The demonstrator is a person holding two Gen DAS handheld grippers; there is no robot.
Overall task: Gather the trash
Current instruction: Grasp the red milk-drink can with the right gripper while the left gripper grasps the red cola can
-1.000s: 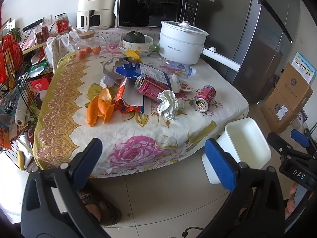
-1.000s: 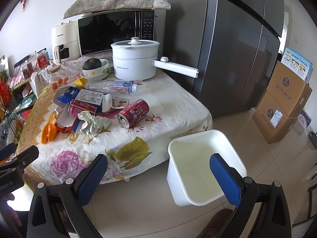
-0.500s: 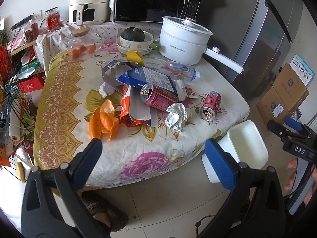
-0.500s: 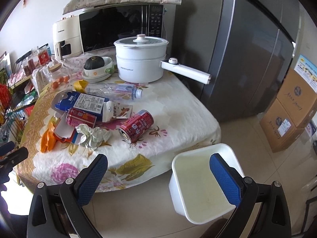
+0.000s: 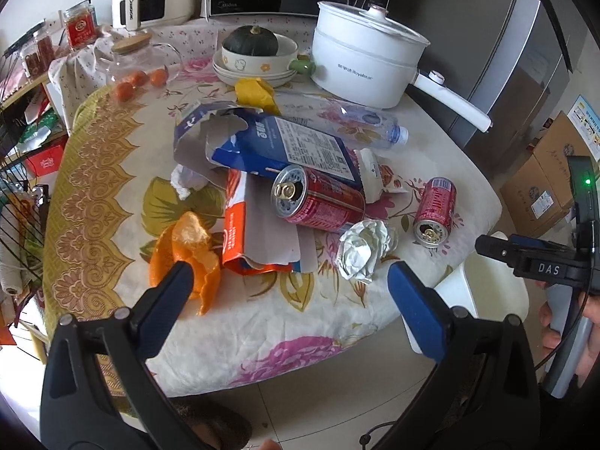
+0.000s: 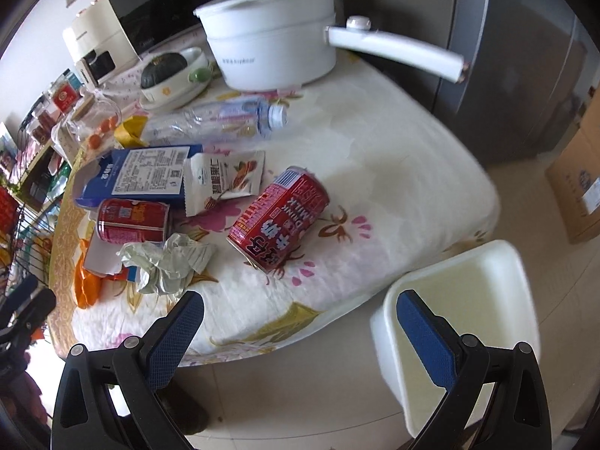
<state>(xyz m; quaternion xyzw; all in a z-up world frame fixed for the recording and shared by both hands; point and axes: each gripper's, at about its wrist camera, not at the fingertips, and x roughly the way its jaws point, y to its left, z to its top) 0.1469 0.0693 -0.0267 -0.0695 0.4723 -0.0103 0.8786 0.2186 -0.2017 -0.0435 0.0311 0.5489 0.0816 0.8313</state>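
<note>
- Left wrist view: the left gripper (image 5: 287,279) is hovering over the near edge of the table (image 5: 262,330), its jaws standing spread wide and gripping nothing.
- The orange peel (image 5: 183,251) is lying just ahead of the left jaw, partly hidden by that jaw's tip.
- A crumpled paper (image 5: 362,249) is sitting just ahead of the right jaw, and a red can (image 5: 318,202) is lying on its side between the jaws and farther ahead, resting on a torn blue carton (image 5: 285,146).
- A second red can (image 5: 435,210) is lying beyond the right jaw, and a white bin (image 5: 495,292) is standing on the floor just outside that jaw.
- Right wrist view: the right gripper (image 6: 300,318) is hanging in front of the table edge, jaws spread wide and empty.
- The second red can (image 6: 279,219) is lying between the jaws and ahead; the crumpled paper (image 6: 168,262) is sitting just beyond the left jaw.
- The white bin (image 6: 483,300) is standing around and behind the right jaw's tip.
</note>
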